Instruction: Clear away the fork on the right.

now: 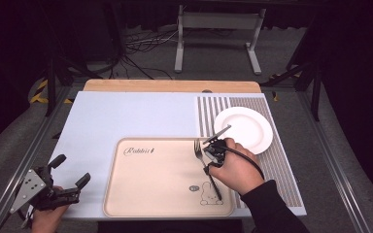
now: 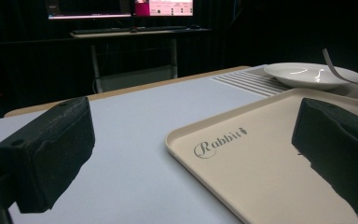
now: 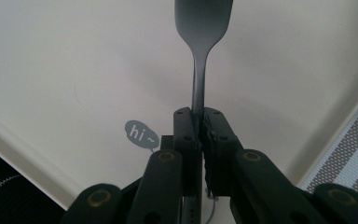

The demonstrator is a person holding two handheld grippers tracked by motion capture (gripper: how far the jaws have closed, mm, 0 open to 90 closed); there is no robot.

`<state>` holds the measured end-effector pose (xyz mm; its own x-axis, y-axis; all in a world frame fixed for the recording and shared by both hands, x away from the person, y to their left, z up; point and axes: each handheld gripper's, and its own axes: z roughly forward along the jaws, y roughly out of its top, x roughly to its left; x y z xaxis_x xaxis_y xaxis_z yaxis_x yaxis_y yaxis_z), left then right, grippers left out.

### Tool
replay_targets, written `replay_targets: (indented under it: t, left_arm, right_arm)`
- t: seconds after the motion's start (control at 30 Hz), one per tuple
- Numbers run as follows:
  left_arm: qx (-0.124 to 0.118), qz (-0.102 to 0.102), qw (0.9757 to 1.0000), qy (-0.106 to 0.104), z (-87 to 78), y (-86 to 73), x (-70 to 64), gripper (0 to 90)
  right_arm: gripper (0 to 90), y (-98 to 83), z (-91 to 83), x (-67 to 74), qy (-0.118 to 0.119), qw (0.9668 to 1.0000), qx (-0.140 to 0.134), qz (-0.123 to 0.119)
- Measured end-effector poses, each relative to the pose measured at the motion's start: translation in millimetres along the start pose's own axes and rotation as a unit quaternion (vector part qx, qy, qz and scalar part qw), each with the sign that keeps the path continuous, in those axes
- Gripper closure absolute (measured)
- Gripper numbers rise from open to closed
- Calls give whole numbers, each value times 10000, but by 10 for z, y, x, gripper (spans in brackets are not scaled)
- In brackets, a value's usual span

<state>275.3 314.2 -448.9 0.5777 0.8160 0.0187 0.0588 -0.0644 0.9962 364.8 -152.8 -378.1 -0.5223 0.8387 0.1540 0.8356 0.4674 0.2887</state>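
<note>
A: Where am I in this? My right claw (image 3: 199,122) is pinched tight on the fork (image 3: 200,56) handle; in the right gripper view the two jaws meet on the stem just below the neck.

B: And the fork itself?

A: In the high view the fork (image 1: 205,165) sits at the right side of the tray (image 1: 141,194), tines pointing toward the top of the frame, handle running down past the rabbit print. Whether it rests on the tray or hangs just above it, I cannot tell.

B: So which step is it?

A: I judge it the fork step: the grip is made, and the fork is either being lifted off the tray or set down on it. The plate (image 1: 252,127) is just up and to the right of my hand, on the striped mat (image 1: 291,179).

B: Your left side?

A: The left claw (image 1: 70,174) is spread wide, holding nothing, at the lower left of the high view off the tray's edge. Its own view looks across the table (image 2: 135,126) toward the tray (image 2: 242,154) and the plate (image 2: 307,74).

B: What does the next move ask for?

A: A steady wrist, I think. The grip is narrow on a thin stem, so the fork could swivel; I should keep it level and move slowly.
</note>
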Motion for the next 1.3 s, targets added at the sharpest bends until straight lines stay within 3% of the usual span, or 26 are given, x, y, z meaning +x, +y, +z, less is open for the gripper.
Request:
replay_targets:
  t: [0.23,0.6,1.3]
  left_arm:
    - [-1,3,10000,-3,2,0,0,0]
    - [-10,-1,10000,-6,3,0,-4,1]
    - [8,6,10000,-14,4,0,-4,1]
  right_arm:
    - [850,-13,94,-41,52,9997,128,203]
    - [849,-28,207,-99,-111,9981,231,556]
    - [847,-62,344,-130,-254,9955,449,796]
